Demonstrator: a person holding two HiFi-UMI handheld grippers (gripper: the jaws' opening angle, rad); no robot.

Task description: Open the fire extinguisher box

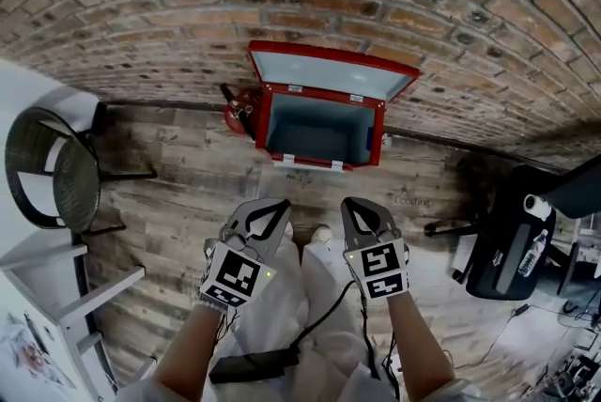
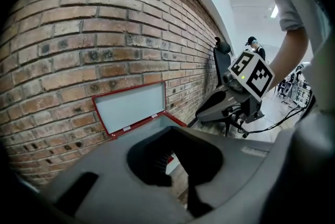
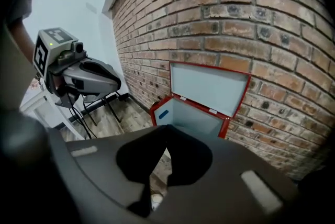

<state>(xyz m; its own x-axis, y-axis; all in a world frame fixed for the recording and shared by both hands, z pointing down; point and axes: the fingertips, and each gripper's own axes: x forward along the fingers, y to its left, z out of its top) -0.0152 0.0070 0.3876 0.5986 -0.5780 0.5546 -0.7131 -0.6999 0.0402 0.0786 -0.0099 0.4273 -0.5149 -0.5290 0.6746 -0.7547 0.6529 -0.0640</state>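
The red fire extinguisher box (image 1: 319,130) stands on the wooden floor against the brick wall. Its lid (image 1: 333,71) is swung up and leans back on the bricks, and the grey inside looks empty. The box shows again in the left gripper view (image 2: 131,109) and in the right gripper view (image 3: 194,113), ahead of the jaws. My left gripper (image 1: 279,206) and right gripper (image 1: 349,203) hang side by side well in front of the box, clear of it. Both are shut with nothing between their fingertips.
A red extinguisher (image 1: 237,114) lies just left of the box by the wall. A black round chair (image 1: 52,170) and white shelving (image 1: 56,297) stand at the left. An office chair (image 1: 507,231) is at the right. Cables trail by my white-trousered legs (image 1: 300,297).
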